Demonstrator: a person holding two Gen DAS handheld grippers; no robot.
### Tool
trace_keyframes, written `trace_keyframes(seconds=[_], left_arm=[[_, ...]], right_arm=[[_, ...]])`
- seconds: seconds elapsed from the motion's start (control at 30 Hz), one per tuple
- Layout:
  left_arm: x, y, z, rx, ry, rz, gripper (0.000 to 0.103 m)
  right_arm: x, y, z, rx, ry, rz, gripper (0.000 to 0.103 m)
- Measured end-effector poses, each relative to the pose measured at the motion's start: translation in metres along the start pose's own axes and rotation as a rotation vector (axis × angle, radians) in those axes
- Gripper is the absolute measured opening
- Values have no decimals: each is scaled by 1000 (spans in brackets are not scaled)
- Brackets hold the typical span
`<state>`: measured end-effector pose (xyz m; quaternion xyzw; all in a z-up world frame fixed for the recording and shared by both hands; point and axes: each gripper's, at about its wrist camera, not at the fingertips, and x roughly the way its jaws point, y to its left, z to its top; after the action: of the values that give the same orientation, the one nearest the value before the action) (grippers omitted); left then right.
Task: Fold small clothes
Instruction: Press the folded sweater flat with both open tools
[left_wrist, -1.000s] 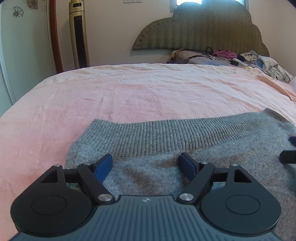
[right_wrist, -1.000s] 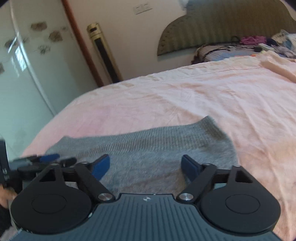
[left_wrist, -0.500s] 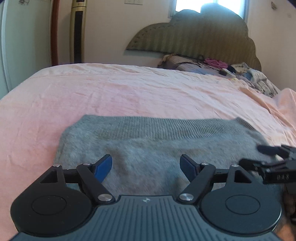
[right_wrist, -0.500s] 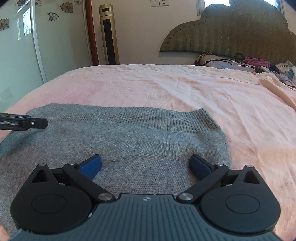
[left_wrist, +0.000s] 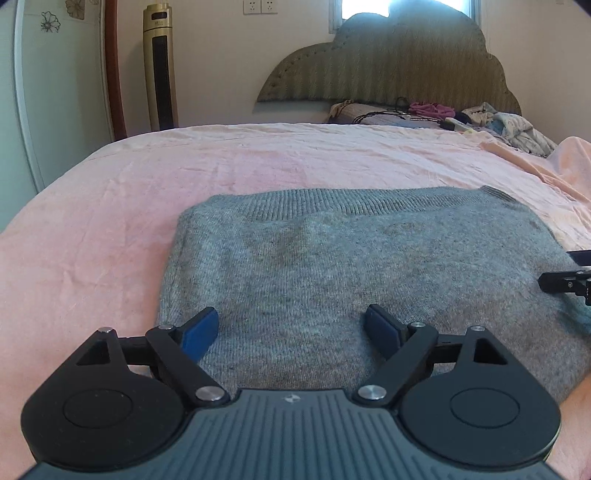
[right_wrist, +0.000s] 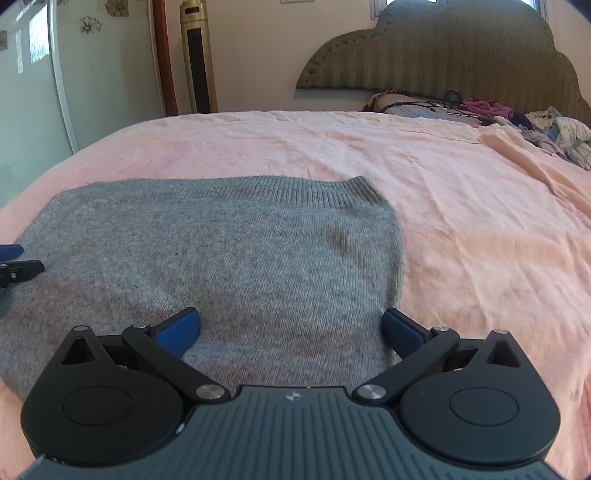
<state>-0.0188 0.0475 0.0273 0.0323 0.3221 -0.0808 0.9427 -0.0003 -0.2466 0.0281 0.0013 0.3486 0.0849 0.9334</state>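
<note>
Grey knit sweater (left_wrist: 369, 266) lies flat on the pink bedsheet (left_wrist: 184, 177), filling the lower middle of both views. Left gripper (left_wrist: 291, 328) has just been opening wider and hovers over it, gripping nothing. Right gripper (right_wrist: 291, 328) likewise, spread wide at the sweater's right edge, lower centre.

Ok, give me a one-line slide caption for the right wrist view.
Open right tongs poised over the right side of a grey knit sweater lying folded on a pink bedsheet.
</note>
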Motion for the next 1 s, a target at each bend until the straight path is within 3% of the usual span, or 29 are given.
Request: trace_keyframes(seconds=[0.07,0.13,0.2,0.27,0.3,0.4,0.47,0.67,0.73,0.8,0.9,1.0], left_arm=[[-9,-6,4,-22,8,35,86],[-30,-14,1,-18,-30,-17,87],[-42,-22,-4,-9,-39,-66,87],[-38,-30,-11,7,23,-100,87],[-32,-33,-18,21,56,-94,87],[-39,-36,-35,92,39,-72,88],[-50,-32,-39,95,58,-85,88],[-68,-30,-38,44,29,-129,88],[-58,-36,-42,62,74,-119,87],[-58,-40,-51,109,49,-105,88],[-70,-29,-51,68,61,-109,88],[-93,0,-54,-136,41,-125,88]], right_arm=[[2,3,6,-5,28,-16,103],[-10,10,12,6,25,-44,97],[-31,17,13,18,-26,9,99],[-44,26,9,19,-42,63,103],[-43,31,7,11,-22,79,103],[-26,40,-12,-46,93,51,103],[-34,46,-28,-157,45,34,103],[-55,41,-21,-53,89,54,101],[-55,49,-20,-66,82,88,102],[-46,56,-26,-117,120,66,103],[-52,49,-37,-135,87,89,103],[-66,42,-39,-116,106,75,103]])
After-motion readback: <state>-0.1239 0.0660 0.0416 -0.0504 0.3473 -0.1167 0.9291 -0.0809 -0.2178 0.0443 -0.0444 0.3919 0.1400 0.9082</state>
